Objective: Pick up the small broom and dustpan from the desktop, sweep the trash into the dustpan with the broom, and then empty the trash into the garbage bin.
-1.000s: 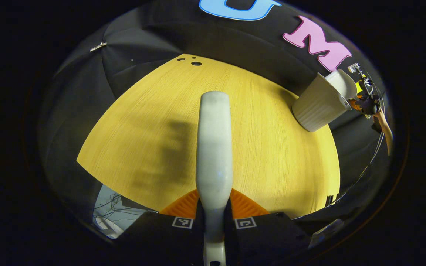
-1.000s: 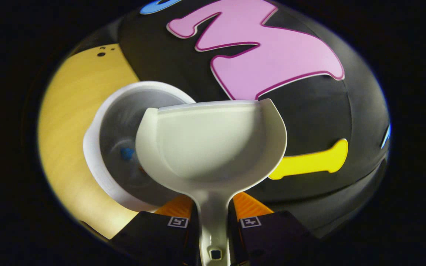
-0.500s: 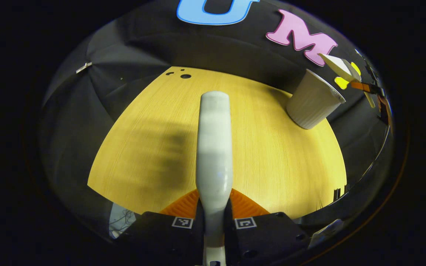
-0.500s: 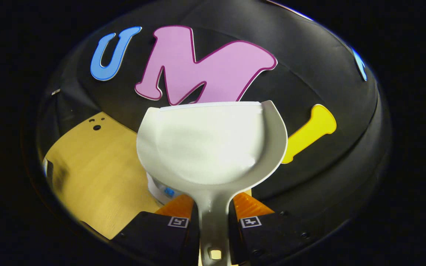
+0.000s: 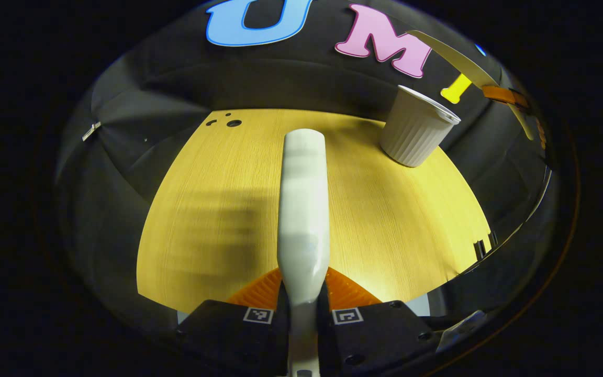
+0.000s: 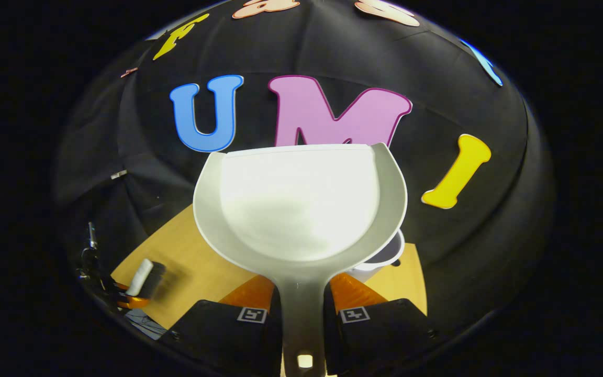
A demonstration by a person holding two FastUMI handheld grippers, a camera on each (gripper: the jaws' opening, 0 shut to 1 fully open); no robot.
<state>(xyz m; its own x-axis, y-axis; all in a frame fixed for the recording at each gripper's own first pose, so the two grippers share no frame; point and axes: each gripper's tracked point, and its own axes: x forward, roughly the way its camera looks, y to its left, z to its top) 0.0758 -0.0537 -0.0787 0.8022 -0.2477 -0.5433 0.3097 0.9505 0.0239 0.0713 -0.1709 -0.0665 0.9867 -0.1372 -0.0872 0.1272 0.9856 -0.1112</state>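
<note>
broom handle (image 5: pixel 303 209): smooth, pale plastic with a soft satin sheen.
broom bristles (image 6: pixel 152 279): dark, fibrous and matt, set in a pale plastic head.
dustpan (image 6: pixel 299 209): smooth, pale plastic, semi-matt, with a bright glare across the pan's floor.
garbage bin (image 5: pixel 416 127): white plastic, the outer wall finely ribbed top to bottom, the rim smooth.
desktop (image 5: pixel 385 220): light wood-grain surface with fine straight lines, smooth, low sheen.
booth wall (image 6: pixel 333 57): black cloth, matt, creased in soft folds.
finger pads (image 5: pixel 348 290): ridged, rubbery-looking surface, matt.
</note>
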